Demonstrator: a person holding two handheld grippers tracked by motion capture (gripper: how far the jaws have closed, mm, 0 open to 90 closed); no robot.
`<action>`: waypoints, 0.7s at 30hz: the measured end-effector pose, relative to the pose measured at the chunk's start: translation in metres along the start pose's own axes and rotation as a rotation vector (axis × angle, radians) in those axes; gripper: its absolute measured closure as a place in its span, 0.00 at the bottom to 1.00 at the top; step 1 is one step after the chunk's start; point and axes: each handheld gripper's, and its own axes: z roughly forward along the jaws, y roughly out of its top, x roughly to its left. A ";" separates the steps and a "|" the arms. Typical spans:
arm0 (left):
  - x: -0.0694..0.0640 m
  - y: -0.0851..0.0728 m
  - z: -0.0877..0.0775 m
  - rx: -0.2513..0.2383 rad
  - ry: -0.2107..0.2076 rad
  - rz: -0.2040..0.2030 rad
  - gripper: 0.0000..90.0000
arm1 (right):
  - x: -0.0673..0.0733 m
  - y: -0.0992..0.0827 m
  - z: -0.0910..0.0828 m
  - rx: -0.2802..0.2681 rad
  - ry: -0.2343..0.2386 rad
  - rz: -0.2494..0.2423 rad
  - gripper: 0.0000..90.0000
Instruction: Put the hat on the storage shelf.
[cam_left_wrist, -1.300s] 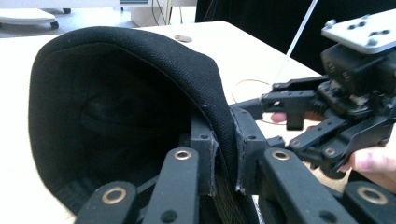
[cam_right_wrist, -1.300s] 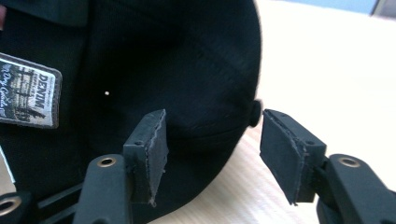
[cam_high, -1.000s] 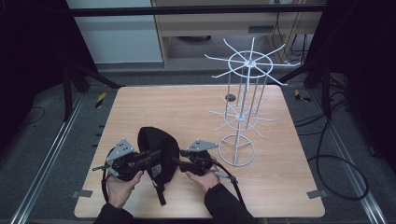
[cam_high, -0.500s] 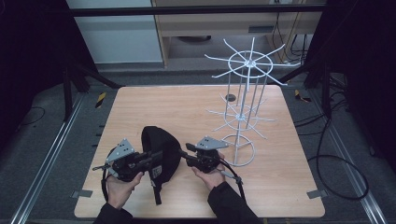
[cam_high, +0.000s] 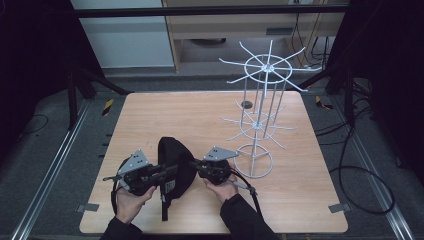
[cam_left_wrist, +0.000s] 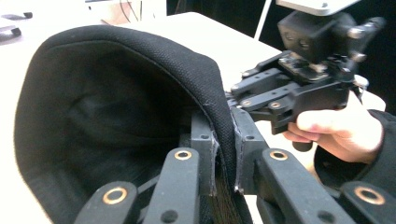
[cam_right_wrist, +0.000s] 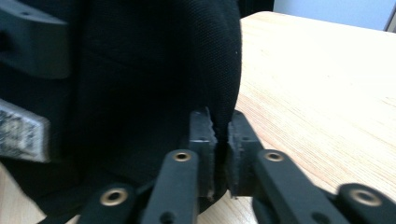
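A black fabric cap (cam_high: 175, 162) is held up off the wooden table (cam_high: 150, 115) near its front edge, between my two grippers. My left gripper (cam_high: 167, 171) is shut on the cap's rim from the left; in the left gripper view its pads (cam_left_wrist: 205, 154) pinch the black cloth edge (cam_left_wrist: 224, 140). My right gripper (cam_high: 196, 166) is shut on the opposite rim, and the right gripper view shows the cloth (cam_right_wrist: 140, 84) squeezed between its pads (cam_right_wrist: 203, 135). A black strap (cam_high: 164, 205) hangs down from the cap.
A white wire display rack (cam_high: 260, 115) with two tiers of radial arms stands at the table's right on a ring base (cam_high: 253, 161), close to my right gripper. A small dark disc (cam_high: 246, 104) lies behind it. The table's left and far parts are bare wood.
Both grippers have shifted slightly right and forward with the cap, bringing the right gripper closer to the rack's base. Both stay shut on the cap.
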 end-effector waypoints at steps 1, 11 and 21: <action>0.001 0.000 -0.001 -0.007 0.005 -0.007 0.90 | 0.001 0.002 -0.002 -0.001 -0.003 -0.011 0.96; 0.005 0.003 0.001 -0.013 0.193 -0.019 0.72 | 0.013 0.038 -0.033 0.046 -0.105 -0.111 0.96; 0.020 -0.010 0.007 0.068 0.319 -0.053 0.62 | 0.028 0.035 -0.019 0.060 -0.084 -0.098 0.96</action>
